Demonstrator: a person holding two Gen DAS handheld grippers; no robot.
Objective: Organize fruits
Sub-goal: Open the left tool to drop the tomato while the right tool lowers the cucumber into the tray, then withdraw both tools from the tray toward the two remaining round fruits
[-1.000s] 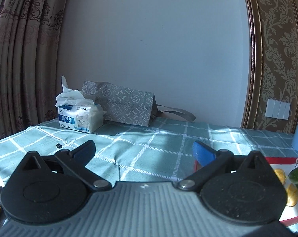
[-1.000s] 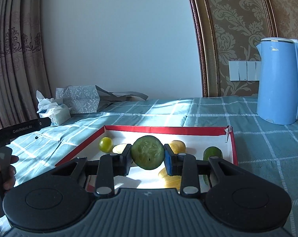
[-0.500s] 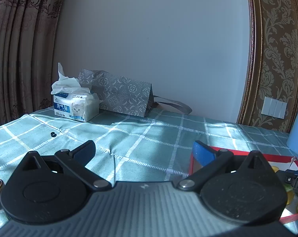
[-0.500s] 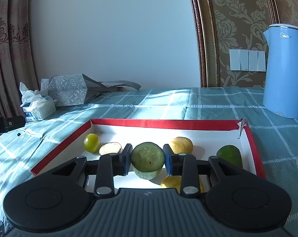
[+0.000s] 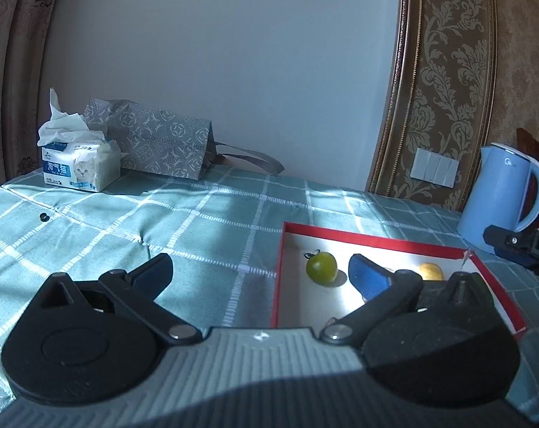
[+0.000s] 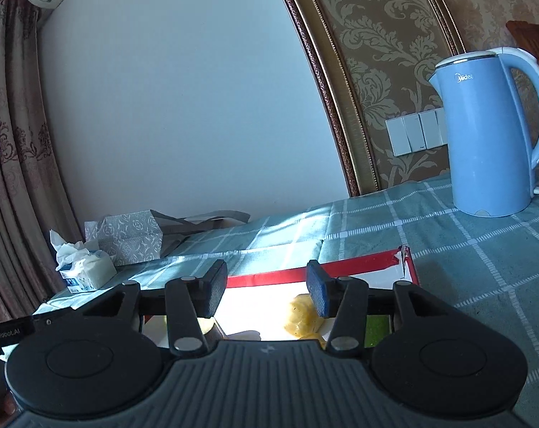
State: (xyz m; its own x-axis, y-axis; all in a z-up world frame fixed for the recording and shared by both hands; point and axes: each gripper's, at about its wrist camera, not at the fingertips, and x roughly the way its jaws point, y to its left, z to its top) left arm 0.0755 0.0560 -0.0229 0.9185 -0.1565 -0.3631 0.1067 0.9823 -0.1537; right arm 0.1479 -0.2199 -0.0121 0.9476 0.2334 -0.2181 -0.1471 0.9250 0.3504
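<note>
A red-rimmed white tray [image 5: 369, 240] lies on the checked cloth. It holds a small green round fruit [image 5: 321, 267] and a yellow fruit [image 5: 430, 271]. My left gripper [image 5: 258, 273] is open and empty, its right finger over the tray's left part. In the right wrist view the tray [image 6: 358, 265] shows a yellow fruit [image 6: 299, 315] and a green piece [image 6: 376, 330] partly hidden behind the fingers. My right gripper [image 6: 267, 287] is open and empty, raised and tilted above the tray. The right gripper's tip [image 5: 515, 244] shows at the right edge of the left wrist view.
A blue electric kettle [image 6: 490, 132] stands at the back right, also in the left wrist view [image 5: 497, 199]. A tissue pack [image 5: 76, 164] and a grey patterned bag [image 5: 158, 142] sit at the back left by the wall. Curtains hang on the left.
My right gripper opened and let go of the green cucumber slice over the tray, then rose and tilted up. My left gripper swung right, bringing the tray into view.
</note>
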